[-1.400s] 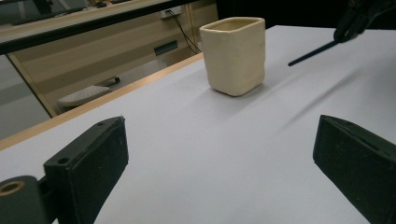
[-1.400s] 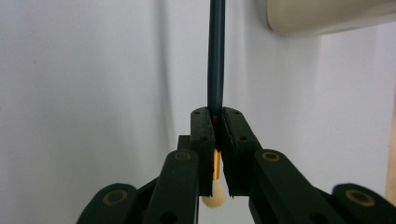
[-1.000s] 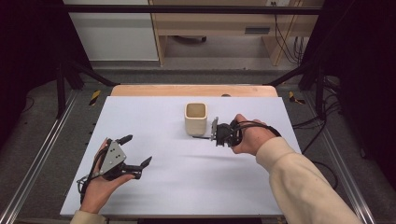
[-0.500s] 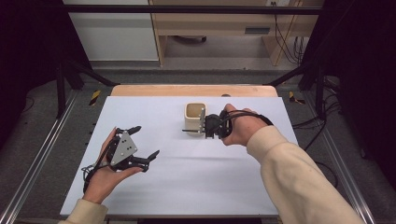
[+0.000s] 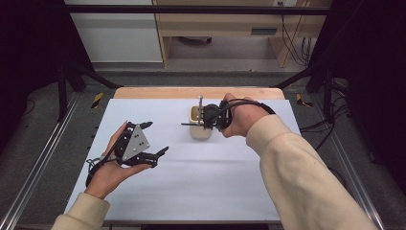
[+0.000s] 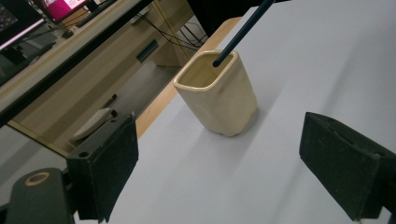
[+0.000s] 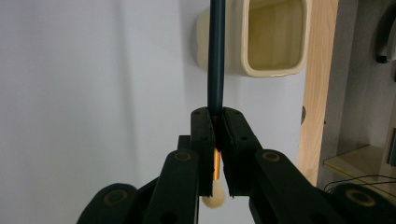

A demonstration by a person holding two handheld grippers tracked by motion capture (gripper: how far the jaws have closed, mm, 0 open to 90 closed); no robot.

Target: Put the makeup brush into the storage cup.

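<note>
A cream cup stands upright on the white table, toward the far side. My right gripper hovers just over it, shut on a brush with a dark handle, a gold ferrule and pale bristles. The jaws clamp the handle near the ferrule. In the left gripper view the handle slants down, its end at the mouth of the cup. My left gripper is held above the table's left half, open. Its jaws have just been closing a little, with nothing between them.
A wooden strip runs along the table's far edge, with a desk and cables beyond it. Metal frame rails flank the table. White tabletop lies between the two hands and toward the person.
Both hands have risen. The right gripper has carried the brush from beside the cup to over its mouth. The left gripper has moved up and toward the cup.
</note>
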